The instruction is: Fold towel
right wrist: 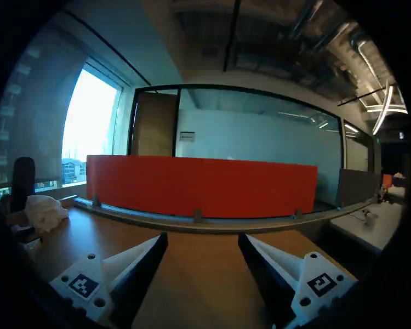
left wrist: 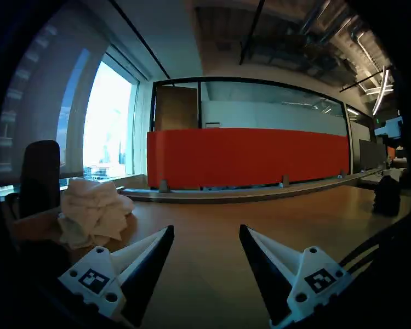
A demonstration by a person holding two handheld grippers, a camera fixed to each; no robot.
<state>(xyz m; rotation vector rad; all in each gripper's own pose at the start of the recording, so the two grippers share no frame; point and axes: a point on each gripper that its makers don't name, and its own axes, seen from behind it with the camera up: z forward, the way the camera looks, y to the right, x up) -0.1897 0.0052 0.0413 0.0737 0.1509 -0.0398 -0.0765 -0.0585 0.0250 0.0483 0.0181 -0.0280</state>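
A crumpled white towel (left wrist: 94,211) lies in a heap on the wooden table (left wrist: 227,257), to the left in the left gripper view. My left gripper (left wrist: 206,229) hovers open just right of the heap, nothing between its fingers. In the right gripper view the same towel (right wrist: 45,212) sits small at the far left edge of the table (right wrist: 205,274). My right gripper (right wrist: 203,236) stands open over bare wood, well to the right of the towel, holding nothing.
A red divider panel (left wrist: 244,156) runs along the table's far edge, also seen as the red panel (right wrist: 200,186). A dark chair back (left wrist: 40,175) stands behind the towel by the window. A black object (left wrist: 387,196) sits at the right. A white desk (right wrist: 370,222) adjoins on the right.
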